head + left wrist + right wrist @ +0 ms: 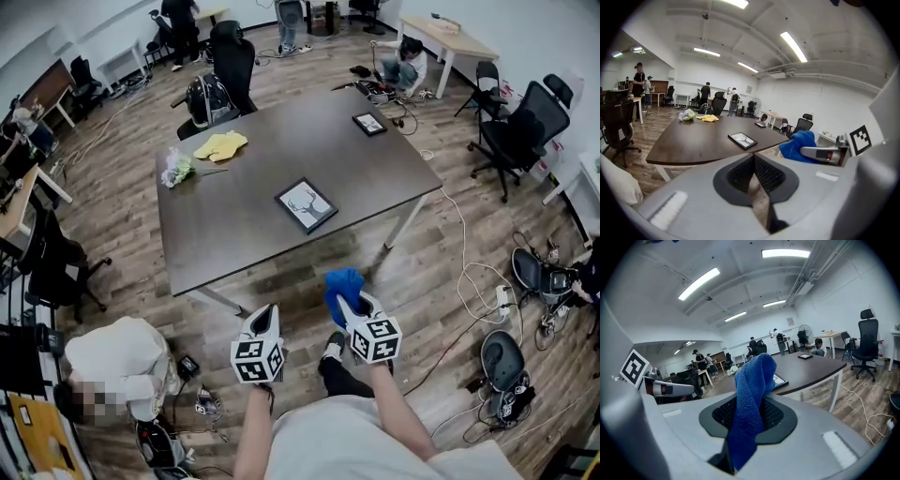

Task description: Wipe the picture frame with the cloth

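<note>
A black picture frame [307, 204] with a deer print lies flat on the dark table [234, 234]; it shows too in the left gripper view, picture frame [742, 139], and partly behind the cloth in the right gripper view. My right gripper [344, 302] is shut on a blue cloth [342, 285], which sticks up from the jaws, cloth [751, 399], also cloth [799, 145]. My left gripper [268, 314] is shut with nothing in it [754, 161]. Both hang over the floor, short of the table's near edge.
A smaller frame [369, 123], a yellow cloth [221, 145] and a flower bunch [177, 169] lie at the table's far side. Office chairs [514, 131] stand around. A person [117, 370] crouches at the lower left. Cables and bags litter the floor on the right.
</note>
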Demonstrator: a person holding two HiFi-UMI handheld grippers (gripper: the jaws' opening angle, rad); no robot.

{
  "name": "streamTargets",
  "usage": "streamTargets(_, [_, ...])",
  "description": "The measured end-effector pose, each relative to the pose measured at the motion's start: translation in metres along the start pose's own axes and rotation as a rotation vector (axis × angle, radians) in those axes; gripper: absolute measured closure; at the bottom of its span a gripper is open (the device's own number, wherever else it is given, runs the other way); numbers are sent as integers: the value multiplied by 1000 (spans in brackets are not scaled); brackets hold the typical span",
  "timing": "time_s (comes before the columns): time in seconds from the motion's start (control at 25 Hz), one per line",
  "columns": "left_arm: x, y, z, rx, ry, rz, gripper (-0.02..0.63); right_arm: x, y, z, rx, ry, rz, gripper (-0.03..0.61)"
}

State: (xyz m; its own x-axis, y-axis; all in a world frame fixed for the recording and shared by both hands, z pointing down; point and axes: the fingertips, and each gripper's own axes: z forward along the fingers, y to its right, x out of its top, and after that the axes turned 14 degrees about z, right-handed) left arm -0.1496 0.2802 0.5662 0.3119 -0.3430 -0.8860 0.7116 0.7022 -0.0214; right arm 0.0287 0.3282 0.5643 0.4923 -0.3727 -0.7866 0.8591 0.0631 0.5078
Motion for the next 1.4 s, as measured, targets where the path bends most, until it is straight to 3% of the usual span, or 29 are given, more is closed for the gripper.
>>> streamTargets(0.4, [53,-40,102,51,-42,-43,561,63,53,101,21,-46,22,489])
streamTargets(0.64, [47,-47,139,38,-97,-94,561,73,87,126,-20,-88,17,489])
streamTargets(0.96, [54,-68,195,27,-111,-138,561,95,117,167,-65,-112,-15,489])
streamTargets(1.4, [80,-127,296,-7,-140,-172,561,139,130,281,-75,-167,-80,489])
